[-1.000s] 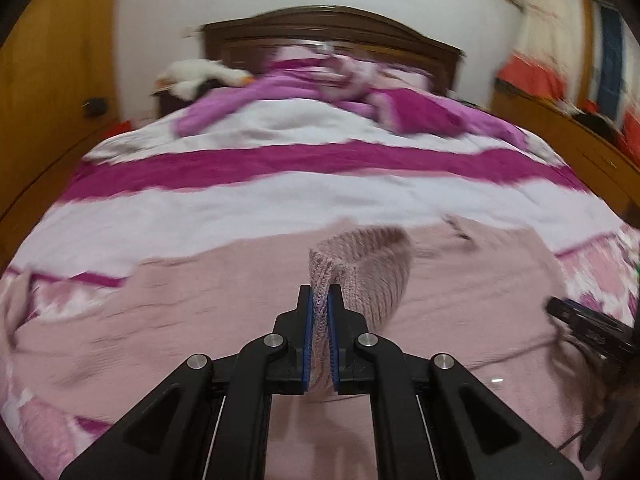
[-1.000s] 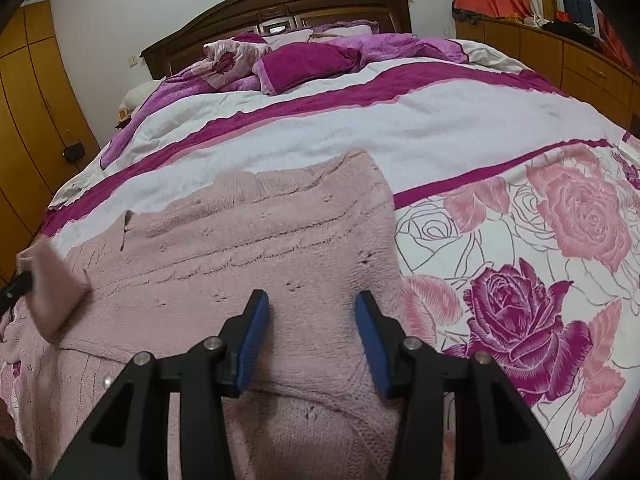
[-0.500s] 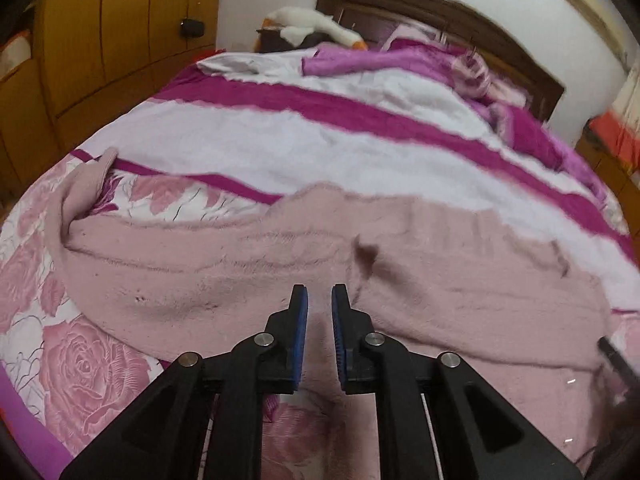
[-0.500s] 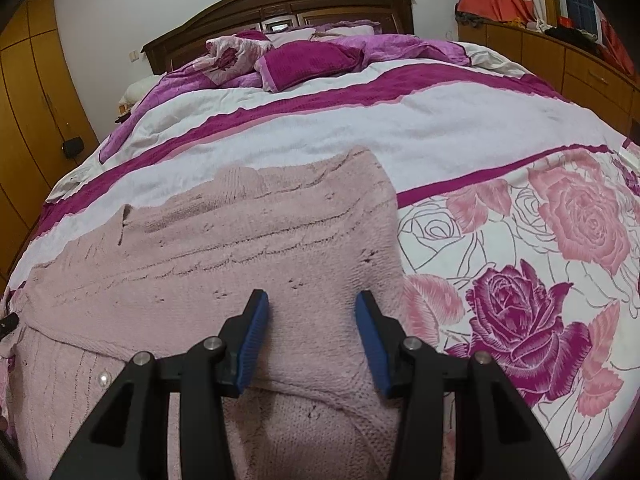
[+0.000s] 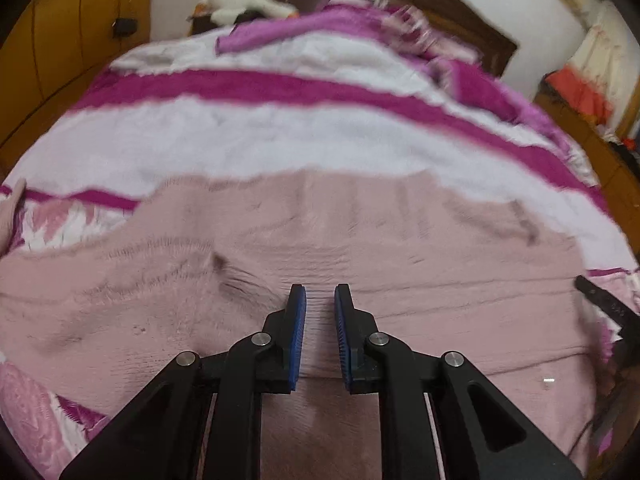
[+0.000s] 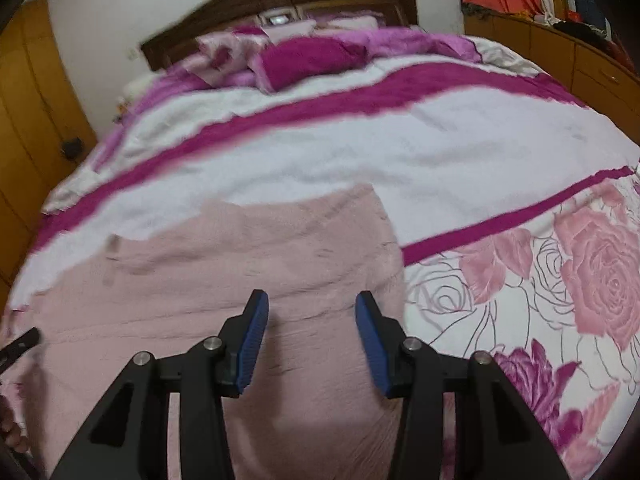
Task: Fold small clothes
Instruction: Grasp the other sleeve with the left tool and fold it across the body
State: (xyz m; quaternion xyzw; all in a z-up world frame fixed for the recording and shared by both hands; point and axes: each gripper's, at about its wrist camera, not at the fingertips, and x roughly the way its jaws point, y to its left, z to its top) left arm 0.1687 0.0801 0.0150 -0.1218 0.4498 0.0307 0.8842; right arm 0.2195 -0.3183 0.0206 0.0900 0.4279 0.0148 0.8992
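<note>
A pale pink knitted sweater (image 5: 400, 240) lies spread flat across the near part of the bed. My left gripper (image 5: 320, 292) hovers low over its middle, the blue pads a narrow gap apart with nothing between them. One sleeve end (image 5: 12, 216) lies off at the far left edge. In the right wrist view the sweater (image 6: 260, 260) fills the lower left, and my right gripper (image 6: 312, 300) hangs open above its right part, holding nothing. The other gripper's tip (image 6: 20, 344) shows at the left edge. Both pictures are blurred.
The bed's quilt (image 6: 440, 152) has white and magenta stripes and a rose print (image 6: 592, 272) to the right. Pillows (image 6: 312, 56) and a dark headboard stand at the far end, a white plush toy (image 5: 240, 2) at the far left. Wooden cabinets (image 6: 592, 68) line both sides.
My left gripper let go of the knitted cuff it was pinching; its view swung left, then back and lower over the sweater. The right gripper stayed open and shifted slightly.
</note>
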